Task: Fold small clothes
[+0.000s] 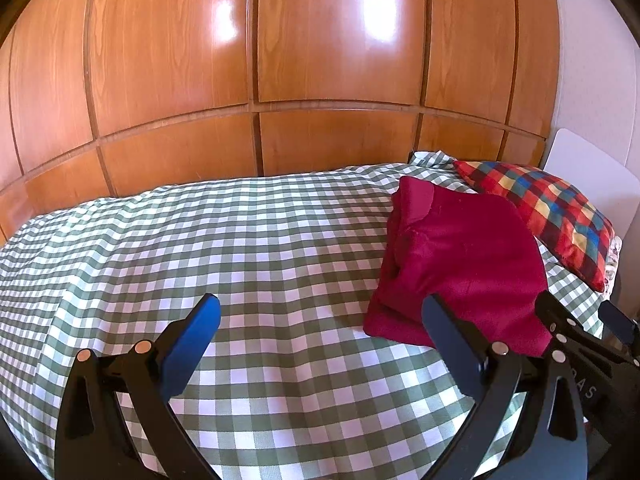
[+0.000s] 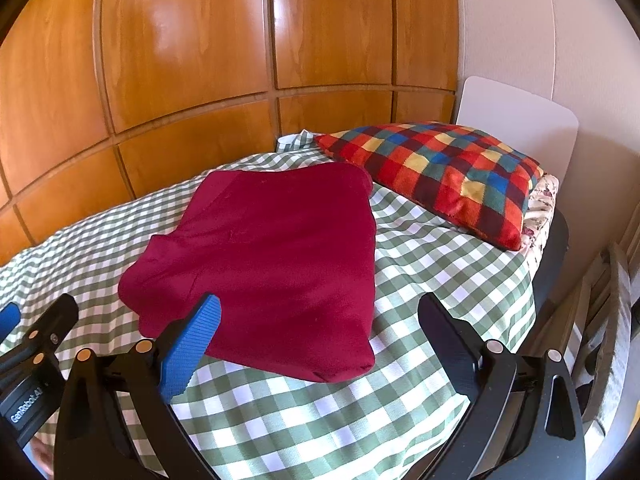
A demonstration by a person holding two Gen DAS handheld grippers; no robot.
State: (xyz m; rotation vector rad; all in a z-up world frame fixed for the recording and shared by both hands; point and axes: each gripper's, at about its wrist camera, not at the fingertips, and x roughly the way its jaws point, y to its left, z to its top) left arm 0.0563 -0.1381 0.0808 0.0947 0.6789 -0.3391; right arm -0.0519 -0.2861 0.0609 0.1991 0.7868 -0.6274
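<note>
Glossy orange-brown wooden wardrobe panels (image 1: 248, 80) fill the background; in front of them lies a bed under a green-and-white checked cotton cover (image 1: 240, 248).

Task item: one dark red knit garment (image 2: 280, 248), already in a compact rectangle, lying flat on the cover near the pillow end. It sits just beside one multicoloured checked fleece cushion (image 2: 448, 176); the views do not settle whether the two touch.

Tool state: your left gripper (image 1: 320, 324) is spread wide, nothing between its fingers, above bare cover to the left of the garment. Your right gripper (image 2: 320, 320) is likewise released and empty, its fingers apart at the garment's near edge, blue pad (image 2: 192, 344) at the near-left corner.

Count: garments 1; cushions 1; grippers 2; one white headboard panel (image 2: 520, 120). No other small clothes in view.

Risks, as judged:
- If you pinch only the top layer at the near edge, the stack probably peels open and the fold is lost.
- If a finger catches the checked cover together with the knit, the cover drags and wrinkles the garment.
- Pushing it toward the cushion may skew the rectangle.
</note>
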